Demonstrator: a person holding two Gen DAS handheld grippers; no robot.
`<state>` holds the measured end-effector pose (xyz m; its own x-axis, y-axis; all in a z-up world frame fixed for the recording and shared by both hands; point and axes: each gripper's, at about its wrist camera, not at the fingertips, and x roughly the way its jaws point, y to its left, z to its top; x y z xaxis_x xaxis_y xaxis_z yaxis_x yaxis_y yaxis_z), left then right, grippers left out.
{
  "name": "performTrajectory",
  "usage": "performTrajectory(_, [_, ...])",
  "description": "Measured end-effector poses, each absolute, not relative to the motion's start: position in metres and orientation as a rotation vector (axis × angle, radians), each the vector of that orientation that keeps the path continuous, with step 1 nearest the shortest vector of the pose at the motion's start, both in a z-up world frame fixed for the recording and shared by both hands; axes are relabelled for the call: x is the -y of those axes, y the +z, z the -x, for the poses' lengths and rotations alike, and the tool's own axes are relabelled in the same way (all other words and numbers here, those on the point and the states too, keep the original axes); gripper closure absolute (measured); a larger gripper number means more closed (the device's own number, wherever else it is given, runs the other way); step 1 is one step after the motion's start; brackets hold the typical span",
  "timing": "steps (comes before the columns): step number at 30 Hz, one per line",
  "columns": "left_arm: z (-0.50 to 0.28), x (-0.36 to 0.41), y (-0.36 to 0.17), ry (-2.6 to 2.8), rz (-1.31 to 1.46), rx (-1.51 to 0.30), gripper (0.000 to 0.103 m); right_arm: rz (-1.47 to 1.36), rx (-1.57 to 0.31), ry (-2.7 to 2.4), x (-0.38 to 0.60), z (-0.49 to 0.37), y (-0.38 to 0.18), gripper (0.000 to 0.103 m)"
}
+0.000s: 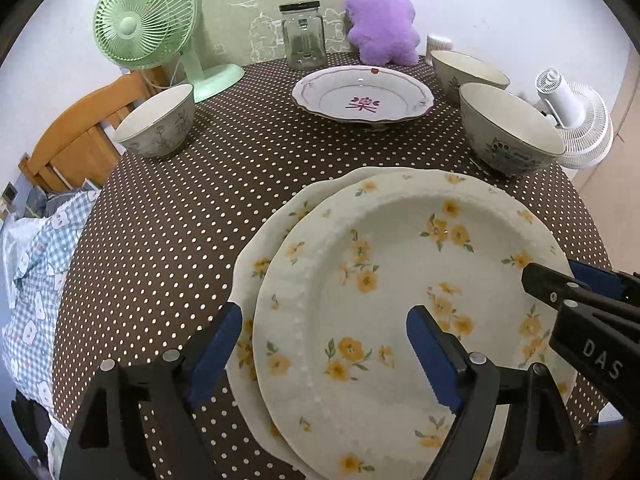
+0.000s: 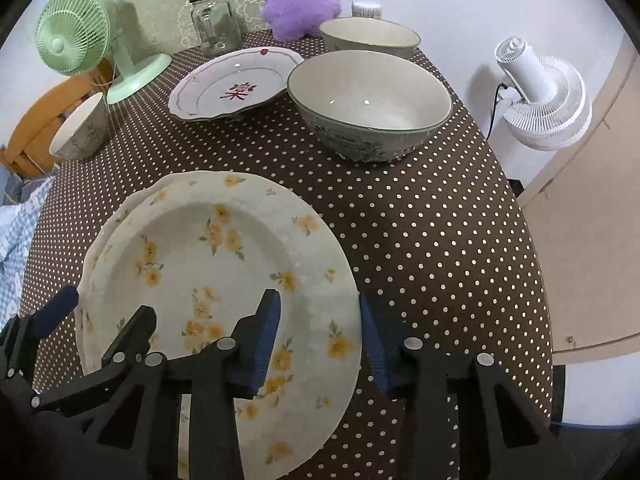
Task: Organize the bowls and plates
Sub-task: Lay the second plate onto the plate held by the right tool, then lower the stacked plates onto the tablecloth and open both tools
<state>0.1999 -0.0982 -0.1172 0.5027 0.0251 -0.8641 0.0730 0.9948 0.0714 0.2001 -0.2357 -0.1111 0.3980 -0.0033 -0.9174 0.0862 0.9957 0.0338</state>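
Item: two yellow-flowered plates, top plate (image 1: 400, 280) stacked slightly off-centre on the lower plate (image 1: 256, 252), at the near edge of the dotted bench (image 1: 168, 208).

Left tool (image 1: 324, 332): jaws wide apart astride the stack's left rim, pressing nothing. Right tool (image 2: 320, 332): jaws straddle the top plate's right rim; we cannot tell whether the pads bite.

Handling, in our judgement: square the top plate on the lower, keeping it level.

Also present: pink plate (image 1: 362, 94), three bowls (image 1: 158, 122) (image 1: 510, 128) (image 1: 468, 68), jar (image 1: 302, 36), green fan (image 1: 146, 20), plush (image 1: 382, 20). Nothing blocks the stack.
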Motion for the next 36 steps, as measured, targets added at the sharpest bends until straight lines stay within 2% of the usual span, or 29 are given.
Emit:
performTrajectory(14, [-0.202,0.087,-0.115,-0.022,-0.087,-1.056,0.017,-0.039,-1.178,-0.055,0.215,-0.215,-0.122,0.059])
performTrajectory(23, [-0.197,0.089,-0.103,-0.007,-0.071,-1.049,0.016,-0.106,-1.180,-0.001,0.226,-0.212,-0.116,0.058])
performTrajectory(25, [-0.195,0.090,-0.098,-0.012,-0.071,-1.040,0.015,-0.116,-1.168,0.027,0.229,-0.209,-0.111,0.052])
performTrajectory(27, [-0.193,0.092,-0.089,-0.019,-0.081,-1.023,0.013,-0.113,-1.141,0.041,0.229,-0.204,-0.100,0.038])
performTrajectory(30, [-0.189,0.093,-0.073,-0.039,-0.081,-0.993,0.008,-0.112,-1.087,0.038,0.228,-0.196,-0.080,0.029])
performTrajectory(36, [-0.184,0.091,-0.045,-0.085,-0.078,-0.931,0.007,-0.116,-1.017,-0.023,0.225,-0.184,-0.045,0.027])
